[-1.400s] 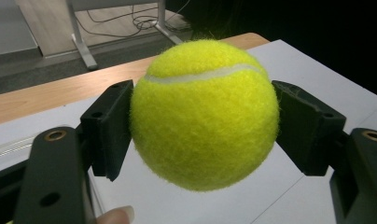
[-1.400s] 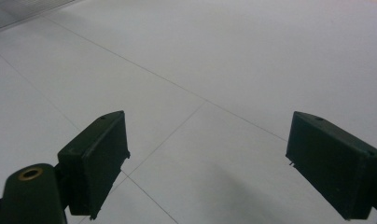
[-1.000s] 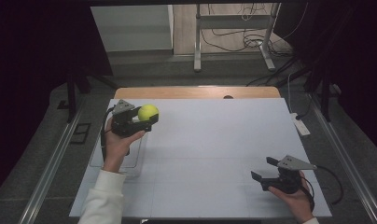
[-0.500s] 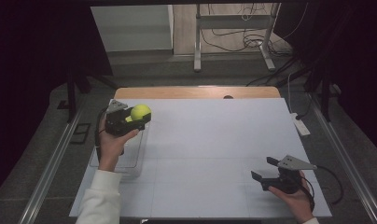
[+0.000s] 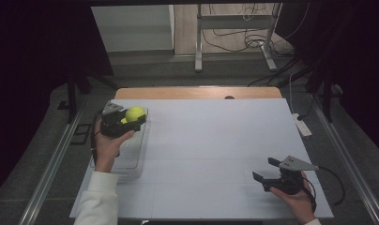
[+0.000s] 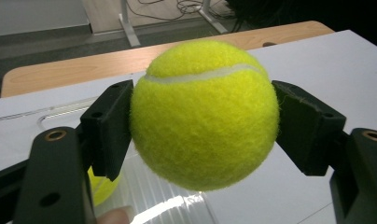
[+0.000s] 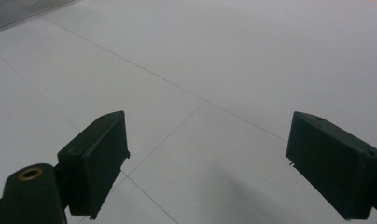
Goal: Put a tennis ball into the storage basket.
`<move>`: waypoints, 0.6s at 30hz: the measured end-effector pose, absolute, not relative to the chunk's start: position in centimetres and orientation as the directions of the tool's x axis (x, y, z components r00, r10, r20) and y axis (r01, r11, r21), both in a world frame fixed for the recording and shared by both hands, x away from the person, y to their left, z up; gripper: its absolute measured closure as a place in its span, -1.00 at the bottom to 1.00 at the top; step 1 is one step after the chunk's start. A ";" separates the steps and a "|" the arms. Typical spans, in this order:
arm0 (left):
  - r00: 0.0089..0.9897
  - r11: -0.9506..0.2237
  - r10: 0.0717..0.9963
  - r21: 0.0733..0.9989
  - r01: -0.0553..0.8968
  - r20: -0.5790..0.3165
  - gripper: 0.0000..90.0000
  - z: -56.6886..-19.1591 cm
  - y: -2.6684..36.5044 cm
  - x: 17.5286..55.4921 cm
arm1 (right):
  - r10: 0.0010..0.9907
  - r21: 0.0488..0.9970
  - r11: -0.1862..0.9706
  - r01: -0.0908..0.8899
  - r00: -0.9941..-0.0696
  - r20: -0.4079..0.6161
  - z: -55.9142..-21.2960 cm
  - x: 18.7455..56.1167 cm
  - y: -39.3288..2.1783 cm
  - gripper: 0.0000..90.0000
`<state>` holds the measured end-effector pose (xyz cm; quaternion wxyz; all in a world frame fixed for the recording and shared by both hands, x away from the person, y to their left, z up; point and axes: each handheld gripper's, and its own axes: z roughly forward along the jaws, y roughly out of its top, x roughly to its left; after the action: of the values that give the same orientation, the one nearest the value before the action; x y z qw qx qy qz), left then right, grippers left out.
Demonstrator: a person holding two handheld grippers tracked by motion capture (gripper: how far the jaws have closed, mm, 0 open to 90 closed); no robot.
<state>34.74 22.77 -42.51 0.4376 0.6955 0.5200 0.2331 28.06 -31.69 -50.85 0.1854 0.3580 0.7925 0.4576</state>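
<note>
Setting: a white worktop (image 5: 216,154) in a dark room, cables on the floor behind
Left tongs (image 5: 131,119): clamped on a yellow tennis ball (image 5: 135,113), held over the clear plastic tray (image 5: 140,154) at the worktop's left edge
In the tray: a second yellow ball (image 6: 102,186) below
Right tongs (image 5: 266,173): spread wide, holding nothing
Risk: a careless release may bounce the ball off that one and out
</note>
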 end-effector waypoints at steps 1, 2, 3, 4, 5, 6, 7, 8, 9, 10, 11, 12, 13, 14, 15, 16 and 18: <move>0.350 -0.076 0.927 0.851 0.519 -0.131 -0.40 -42.5 22.8 34.7 | 0.737 0.858 0.324 0.398 -0.675 0.035 -50.8 28.1 -31.7 -0.72; 0.345 -0.076 0.930 0.850 0.521 -0.129 -0.40 -42.6 23.0 34.7 | 0.737 0.858 0.324 0.398 -0.675 0.035 -50.8 28.1 -31.7 -0.72; 0.342 -0.074 0.931 0.849 0.523 -0.129 -0.40 -42.6 23.1 34.7 | 0.737 0.858 0.324 0.398 -0.675 0.035 -50.8 28.1 -31.7 -0.72; 0.335 -0.074 0.934 0.847 0.527 -0.127 -0.40 -42.7 23.3 34.6 | 0.737 0.858 0.324 0.398 -0.675 0.035 -50.9 28.1 -31.7 -0.72; 0.335 -0.074 0.934 0.847 0.527 -0.127 -0.40 -42.7 23.3 34.6 | 0.737 0.858 0.324 0.398 -0.675 0.035 -50.9 28.1 -31.7 -0.72; 0.329 -0.077 0.936 0.844 0.531 -0.122 -0.40 -42.8 23.4 34.6 | 0.737 0.858 0.324 0.398 -0.675 0.035 -50.9 28.1 -31.7 -0.72; 0.326 -0.076 0.938 0.842 0.534 -0.122 -0.40 -42.9 23.6 34.5 | 0.737 0.858 0.325 0.398 -0.675 0.034 -50.9 28.1 -31.7 -0.72; 0.321 -0.076 0.939 0.840 0.537 -0.120 -0.40 -42.9 23.7 34.4 | 0.737 0.858 0.324 0.398 -0.675 0.035 -50.9 28.1 -31.7 -0.72; 0.320 -0.078 0.940 0.839 0.539 -0.118 -0.40 -43.0 23.8 34.4 | 0.736 0.859 0.322 0.398 -0.676 0.037 -50.9 28.1 -31.7 -0.72; 0.316 -0.079 0.942 0.837 0.542 -0.115 -0.40 -43.0 24.0 34.3 | 0.737 0.859 0.322 0.399 -0.675 0.037 -50.9 28.1 -31.7 -0.72; 0.311 -0.079 0.944 0.835 0.544 -0.113 -0.40 -43.0 24.1 34.3 | 0.737 0.858 0.322 0.399 -0.675 0.037 -50.9 28.1 -31.6 -0.72; 0.306 -0.078 0.945 0.835 0.545 -0.112 -0.40 -43.0 24.3 34.2 | 0.737 0.858 0.323 0.399 -0.675 0.037 -50.9 28.1 -31.6 -0.72; 0.306 -0.078 0.945 0.835 0.545 -0.112 -0.40 -43.0 24.3 34.2 | 0.737 0.858 0.323 0.399 -0.675 0.037 -50.9 28.1 -31.6 -0.72; 0.301 -0.074 0.947 0.834 0.546 -0.112 -0.40 -43.0 24.5 34.2 | 0.737 0.858 0.323 0.399 -0.675 0.037 -50.9 28.1 -31.6 -0.72; 0.297 -0.072 0.948 0.833 0.548 -0.113 -0.40 -43.0 24.7 34.1 | 0.737 0.858 0.323 0.400 -0.675 0.037 -50.9 28.1 -31.6 -0.72; 0.294 -0.072 0.949 0.832 0.550 -0.112 -0.40 -43.0 24.8 34.1 | 0.737 0.858 0.322 0.400 -0.675 0.038 -50.9 28.1 -31.6 -0.72; 0.288 -0.072 0.952 0.830 0.553 -0.109 -0.40 -43.1 25.0 34.1 | 0.737 0.858 0.322 0.400 -0.675 0.038 -50.9 28.1 -31.6 -0.72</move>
<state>34.06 24.96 -43.08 0.4089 0.6904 0.5446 0.2438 28.12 -31.64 -50.89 0.1838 0.3591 0.7921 0.4581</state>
